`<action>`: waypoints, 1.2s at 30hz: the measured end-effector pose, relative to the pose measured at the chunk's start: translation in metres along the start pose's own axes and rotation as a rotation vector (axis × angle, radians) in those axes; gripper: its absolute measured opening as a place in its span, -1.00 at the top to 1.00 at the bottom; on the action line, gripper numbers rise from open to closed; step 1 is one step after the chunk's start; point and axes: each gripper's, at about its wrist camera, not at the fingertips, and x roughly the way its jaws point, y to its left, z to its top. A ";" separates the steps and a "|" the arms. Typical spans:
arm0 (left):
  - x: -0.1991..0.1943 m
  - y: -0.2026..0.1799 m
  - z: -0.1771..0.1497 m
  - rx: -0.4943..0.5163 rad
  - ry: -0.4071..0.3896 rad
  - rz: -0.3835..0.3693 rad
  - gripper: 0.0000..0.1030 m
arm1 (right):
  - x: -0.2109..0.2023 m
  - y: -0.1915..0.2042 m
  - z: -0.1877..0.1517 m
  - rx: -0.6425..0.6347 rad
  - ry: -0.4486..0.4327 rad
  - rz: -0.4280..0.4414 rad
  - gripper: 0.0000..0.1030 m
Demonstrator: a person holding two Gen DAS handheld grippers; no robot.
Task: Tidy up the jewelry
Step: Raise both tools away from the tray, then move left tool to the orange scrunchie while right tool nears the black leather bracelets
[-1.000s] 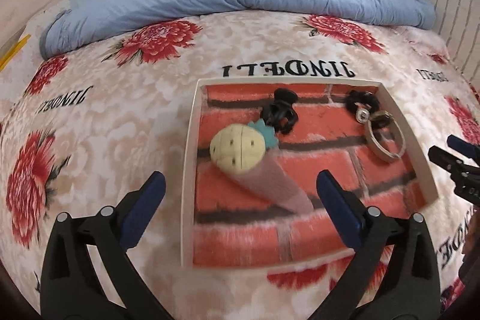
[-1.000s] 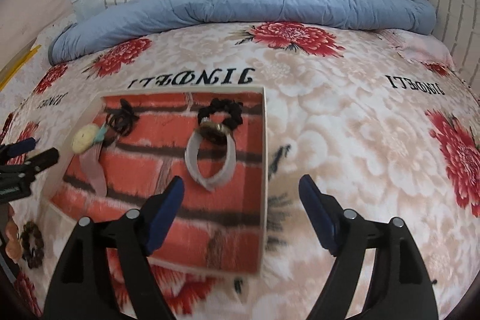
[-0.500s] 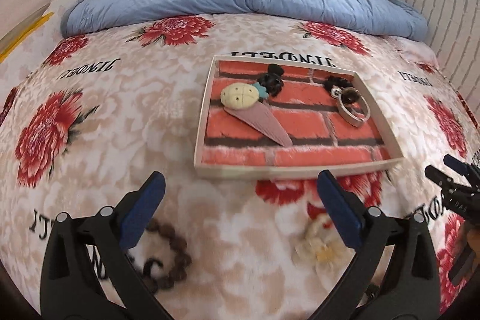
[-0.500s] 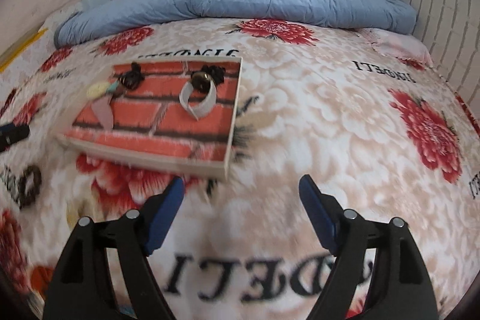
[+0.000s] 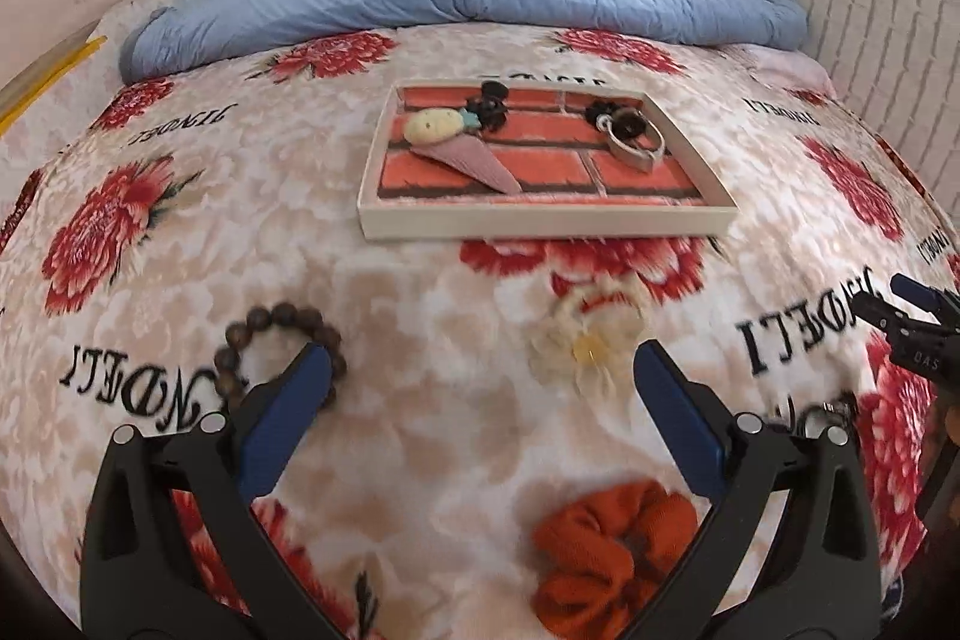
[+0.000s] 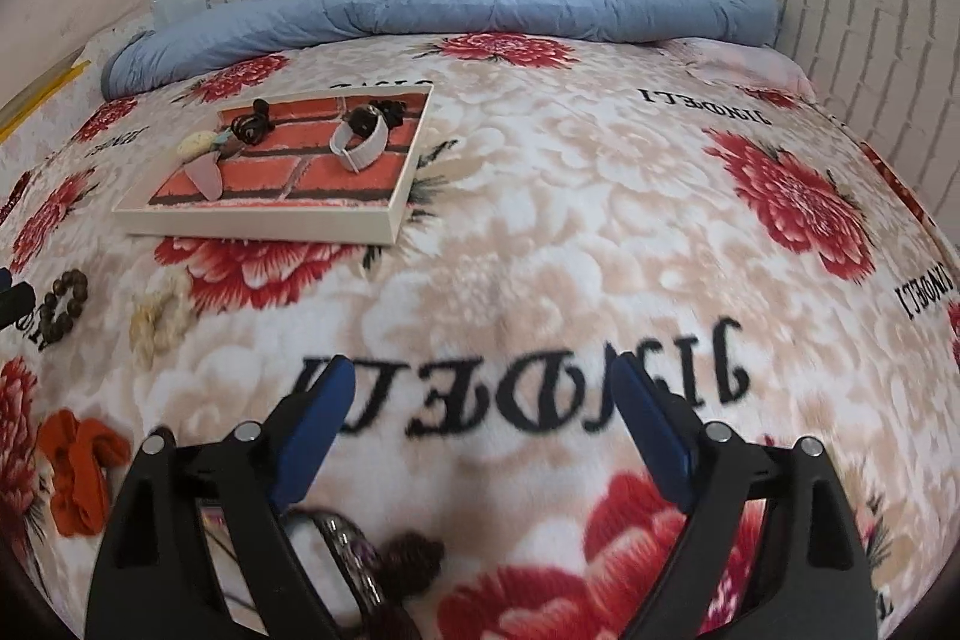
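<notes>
Both hand-held grippers, left [image 5: 480,403] and right [image 6: 483,409], hang wide apart and empty over the bed [image 6: 540,220]. The tray [image 5: 540,220] holds a hair clip [image 5: 462,151]. Nearer than the tray lie a bead bracelet [image 5: 264,340], a cream scrunchie [image 5: 585,340] and an orange scrunchie [image 5: 606,550].

Right gripper [image 6: 483,415], jaws apart and empty, above a floral blanket [image 6: 600,196]; at upper left a brick-patterned tray [image 6: 264,223] holding hair accessories, with a bead bracelet [image 6: 63,304], cream scrunchie [image 6: 159,319] and orange scrunchie [image 6: 78,466] lying nearer on the blanket.
</notes>
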 end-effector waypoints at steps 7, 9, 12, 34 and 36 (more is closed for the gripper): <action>-0.009 -0.005 -0.030 0.007 0.010 -0.018 -0.90 | -0.010 0.002 -0.033 -0.001 -0.015 -0.004 -0.66; -0.010 -0.006 -0.042 0.003 0.012 -0.012 -0.90 | -0.013 0.003 -0.044 0.002 -0.022 0.008 -0.66; -0.010 -0.007 -0.056 0.004 0.016 -0.007 -0.90 | -0.022 0.004 -0.058 0.022 -0.051 0.021 -0.64; 0.002 -0.011 -0.093 -0.024 -0.024 -0.041 -0.90 | -0.039 0.047 -0.096 -0.142 -0.107 0.008 0.17; 0.003 -0.011 -0.094 -0.019 -0.023 -0.046 -0.90 | -0.036 0.047 -0.096 -0.143 -0.101 0.010 0.18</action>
